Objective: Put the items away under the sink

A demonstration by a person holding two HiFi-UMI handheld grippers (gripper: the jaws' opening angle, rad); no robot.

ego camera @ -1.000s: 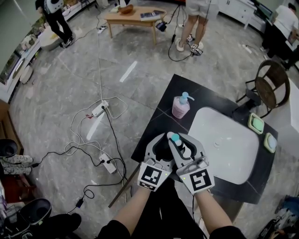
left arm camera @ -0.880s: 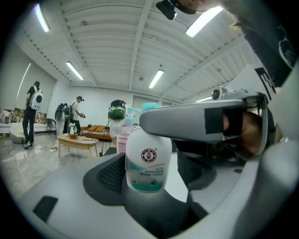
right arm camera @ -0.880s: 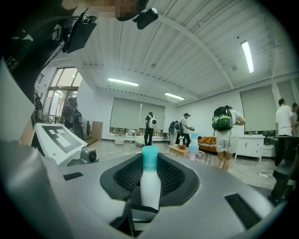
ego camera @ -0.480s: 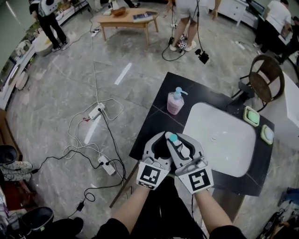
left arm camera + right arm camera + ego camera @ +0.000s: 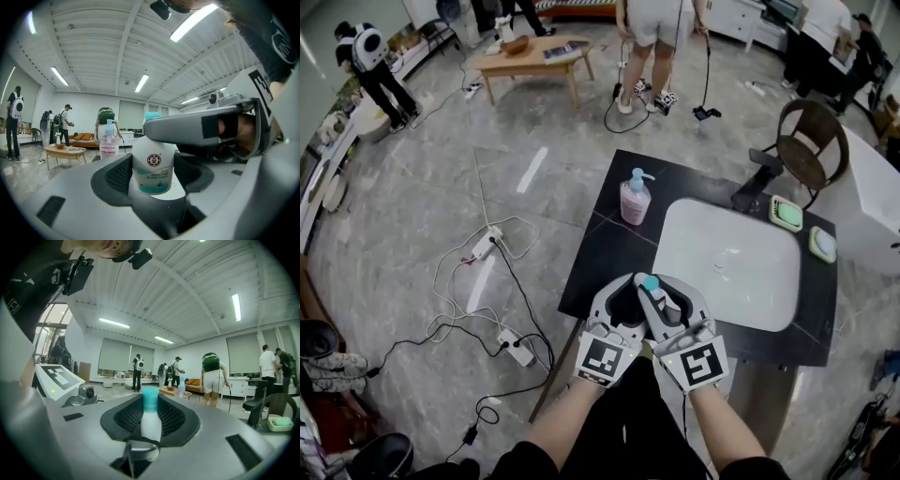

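A white bottle with a teal cap (image 5: 651, 282) hangs over the near edge of the black counter (image 5: 598, 267). My right gripper (image 5: 671, 286) is shut on the bottle's neck (image 5: 151, 420), and the cap stands up between its pads. My left gripper (image 5: 625, 284) reaches in from the left, its jaws set round the bottle's wide body (image 5: 152, 169). Those jaws have just been closing. The pads stand close at both sides, and I see no firm press. The white sink basin (image 5: 727, 262) lies to the right.
A pink pump dispenser (image 5: 635, 199) stands at the counter's far left corner. Two green soap dishes (image 5: 786, 213) sit behind the basin, with a brown chair (image 5: 811, 141) beyond. Cables and power strips (image 5: 487, 246) trail on the floor at left. People stand near a wooden table (image 5: 534, 58).
Both grippers, still together round the bottle, have drawn back toward the counter's near edge. The dispenser and the sink now lie farther ahead of them.
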